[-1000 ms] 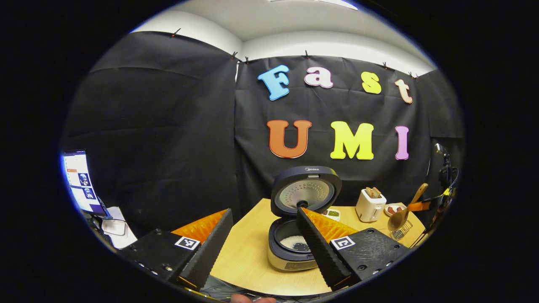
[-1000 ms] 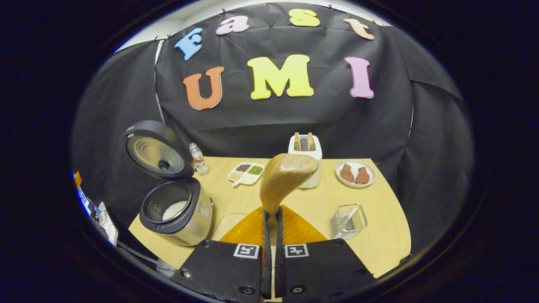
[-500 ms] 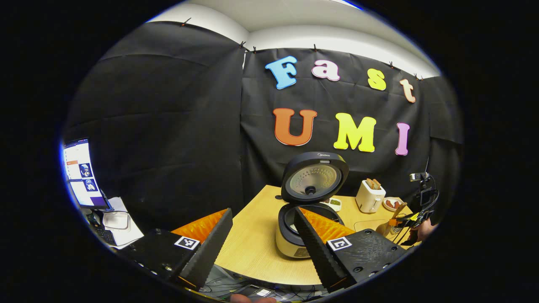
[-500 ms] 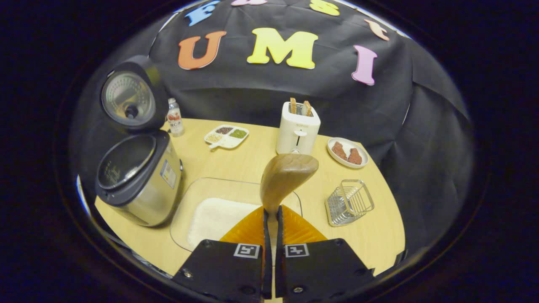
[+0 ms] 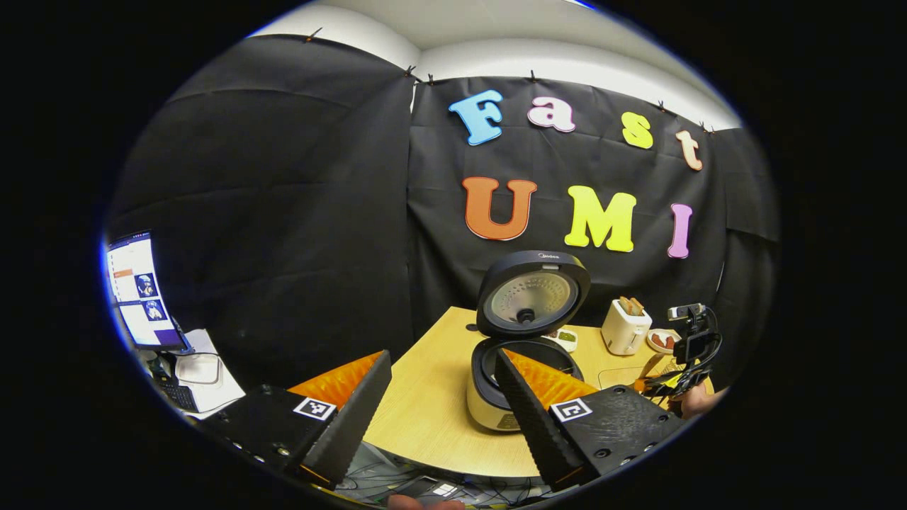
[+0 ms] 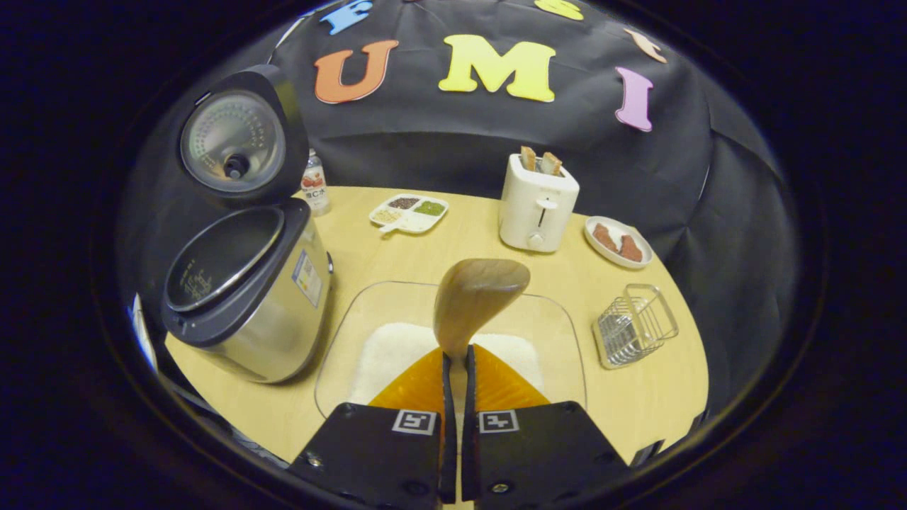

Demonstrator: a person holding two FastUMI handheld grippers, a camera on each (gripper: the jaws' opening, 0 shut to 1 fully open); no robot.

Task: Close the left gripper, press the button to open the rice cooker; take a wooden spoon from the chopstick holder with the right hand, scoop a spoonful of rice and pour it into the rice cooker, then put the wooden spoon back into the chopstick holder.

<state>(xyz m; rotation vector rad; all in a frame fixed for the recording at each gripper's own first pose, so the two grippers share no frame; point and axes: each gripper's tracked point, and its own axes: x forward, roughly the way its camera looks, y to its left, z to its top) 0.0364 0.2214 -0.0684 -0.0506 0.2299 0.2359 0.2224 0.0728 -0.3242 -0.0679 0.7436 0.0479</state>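
Wooden spoon (image 6: 476, 297) clamped in right tongs (image 6: 455, 368) (left tongs (image 5: 439, 397) agape)

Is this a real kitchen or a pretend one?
Probably a pretend one: a recording booth. Black cloth hangs behind one table with a rice cooker and a toaster, and a monitor stands beside it.

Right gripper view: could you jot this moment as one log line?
right claw: shut on wooden spoon | spoon over rice tray | cooker lid open | left claw: open
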